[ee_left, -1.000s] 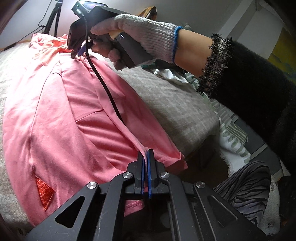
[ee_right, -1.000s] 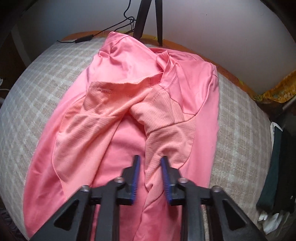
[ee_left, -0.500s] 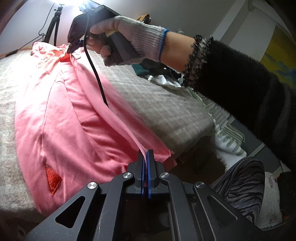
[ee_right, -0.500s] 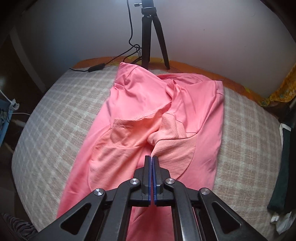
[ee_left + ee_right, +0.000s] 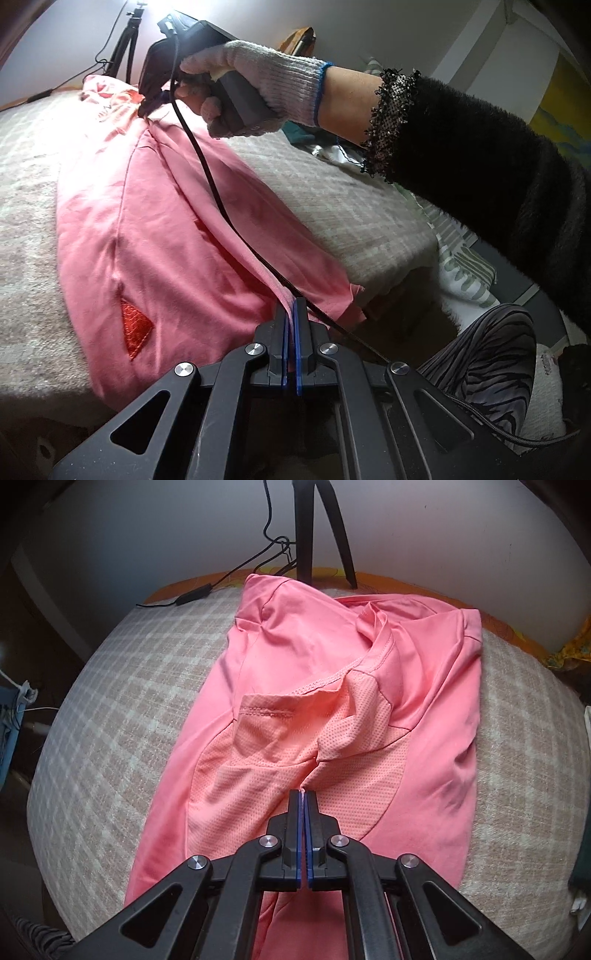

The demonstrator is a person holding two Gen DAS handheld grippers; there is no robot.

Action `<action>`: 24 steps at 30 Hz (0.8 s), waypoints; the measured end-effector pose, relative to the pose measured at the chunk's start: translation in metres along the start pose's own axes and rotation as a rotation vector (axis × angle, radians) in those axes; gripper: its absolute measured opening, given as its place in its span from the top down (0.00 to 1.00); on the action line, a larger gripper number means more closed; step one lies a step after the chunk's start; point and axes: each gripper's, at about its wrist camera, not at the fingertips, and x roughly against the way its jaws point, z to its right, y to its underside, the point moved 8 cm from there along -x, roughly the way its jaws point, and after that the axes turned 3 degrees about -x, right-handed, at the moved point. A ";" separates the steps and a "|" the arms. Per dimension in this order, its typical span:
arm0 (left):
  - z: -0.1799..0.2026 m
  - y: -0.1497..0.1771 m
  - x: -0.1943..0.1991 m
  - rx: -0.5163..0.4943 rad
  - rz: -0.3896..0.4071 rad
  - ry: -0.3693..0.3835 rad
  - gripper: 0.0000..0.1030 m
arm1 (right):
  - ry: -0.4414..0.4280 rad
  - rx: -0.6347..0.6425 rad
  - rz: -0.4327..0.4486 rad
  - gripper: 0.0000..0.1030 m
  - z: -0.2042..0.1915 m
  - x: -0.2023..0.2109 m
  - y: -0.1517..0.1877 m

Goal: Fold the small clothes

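Observation:
A pink shirt (image 5: 155, 240) lies spread on a bed under a beige checked blanket (image 5: 332, 192). My left gripper (image 5: 291, 310) is shut on the shirt's near hem, which runs up as a taut ridge. At the far end of that ridge a gloved hand (image 5: 258, 85) holds my right gripper (image 5: 146, 110) down on the shirt. In the right wrist view, my right gripper (image 5: 303, 797) is shut on a pinched fold of the shirt's (image 5: 295, 657) mesh panel. A red triangular patch (image 5: 135, 325) shows near the hem.
A black cable (image 5: 214, 192) trails from the right gripper across the shirt. A tripod (image 5: 314, 528) and cords stand at the bed's far edge by the wall. Striped and dark clothes (image 5: 461, 266) lie off the bed's right side. The blanket (image 5: 110, 720) flanks the shirt.
My right gripper, open around the mesh fold a second ago, has shut on it. The fabric between the two grippers has drawn into a straighter ridge. The left gripper keeps its grip.

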 end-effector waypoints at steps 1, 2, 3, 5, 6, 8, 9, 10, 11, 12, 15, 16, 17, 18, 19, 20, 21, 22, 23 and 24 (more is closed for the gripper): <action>-0.001 0.001 0.002 0.003 0.001 0.000 0.99 | -0.019 -0.008 0.004 0.95 0.000 0.002 -0.001; -0.002 0.002 0.003 0.004 0.002 -0.002 0.99 | -0.033 -0.019 0.013 0.91 0.000 0.007 -0.001; -0.003 0.003 0.005 0.006 0.002 -0.004 0.99 | -0.053 -0.026 0.023 0.75 0.001 0.013 -0.001; -0.007 0.005 0.007 0.023 -0.008 -0.010 0.99 | -0.084 -0.031 0.074 0.68 0.004 0.035 0.000; -0.009 0.006 0.008 0.033 -0.017 -0.009 0.99 | -0.095 -0.033 0.091 0.68 0.006 0.047 0.004; -0.013 0.008 0.011 0.046 -0.023 -0.014 0.97 | -0.106 -0.037 0.120 0.68 0.011 0.070 0.016; -0.014 0.010 0.011 0.049 -0.031 -0.013 0.94 | -0.106 -0.035 0.134 0.68 0.013 0.082 0.025; -0.014 0.012 0.012 0.054 -0.043 -0.009 0.90 | -0.108 -0.030 0.142 0.68 0.017 0.094 0.038; -0.013 0.014 0.013 0.056 -0.054 0.000 0.88 | -0.095 -0.028 0.151 0.68 0.021 0.104 0.053; -0.012 0.016 0.013 0.050 -0.058 0.000 0.88 | -0.084 -0.031 0.156 0.68 0.025 0.114 0.068; -0.008 0.021 0.019 0.026 -0.061 -0.007 0.88 | -0.072 -0.050 0.153 0.69 0.038 0.137 0.112; -0.007 0.021 0.022 0.024 -0.059 -0.006 0.88 | -0.061 -0.055 0.153 0.69 0.043 0.147 0.133; -0.007 0.020 0.025 0.021 -0.055 -0.009 0.88 | -0.051 -0.047 0.155 0.69 0.043 0.154 0.154; -0.008 0.019 0.028 0.020 -0.050 -0.012 0.88 | -0.046 -0.039 0.151 0.70 0.043 0.158 0.167; -0.009 0.017 0.031 0.018 -0.045 -0.015 0.88 | -0.040 -0.035 0.143 0.70 0.043 0.164 0.190; -0.011 0.014 0.035 0.018 -0.043 -0.021 0.88 | -0.037 -0.033 0.128 0.72 0.042 0.166 0.211; -0.013 0.013 0.037 0.018 -0.042 -0.025 0.88 | -0.037 -0.026 0.117 0.72 0.040 0.168 0.231; -0.015 0.010 0.040 0.014 -0.042 -0.034 0.88 | -0.038 -0.017 0.110 0.72 0.039 0.171 0.245; -0.020 0.008 0.045 0.006 -0.041 -0.052 0.88 | -0.039 0.001 0.105 0.72 0.035 0.171 0.261; -0.023 0.007 0.048 0.002 -0.041 -0.062 0.88 | -0.043 0.023 0.107 0.72 0.031 0.172 0.270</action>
